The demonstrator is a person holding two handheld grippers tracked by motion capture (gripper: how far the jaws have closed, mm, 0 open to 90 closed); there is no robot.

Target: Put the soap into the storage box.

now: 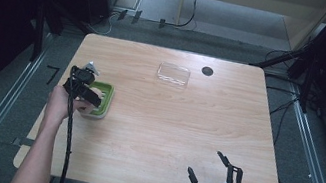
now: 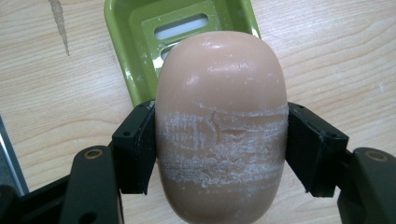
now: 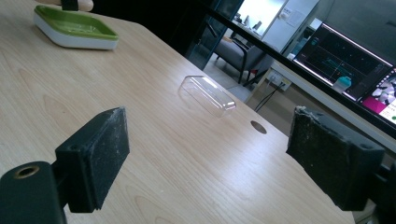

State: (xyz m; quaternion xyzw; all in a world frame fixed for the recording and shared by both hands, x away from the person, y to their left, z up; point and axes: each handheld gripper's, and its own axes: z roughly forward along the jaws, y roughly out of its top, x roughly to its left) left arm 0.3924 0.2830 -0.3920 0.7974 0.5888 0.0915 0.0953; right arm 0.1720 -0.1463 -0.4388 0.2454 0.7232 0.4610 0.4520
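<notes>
Soap (image 2: 221,126) is clamped in the left hand-held gripper (image 2: 219,149), above a green dish (image 2: 125,60). Right hand-held gripper (image 3: 205,163) gapes wide over bare surface (image 3: 187,154).

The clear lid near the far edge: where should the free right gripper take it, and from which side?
The clear lid lies flat and alone on the table. Probably best from above, closing the open right gripper across its narrow width on the long side walls; the curved, slick top offers little to pinch.

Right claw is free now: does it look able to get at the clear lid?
Probably yes. The right claw is open and empty, and bare table lies between it and the clear lid.
</notes>
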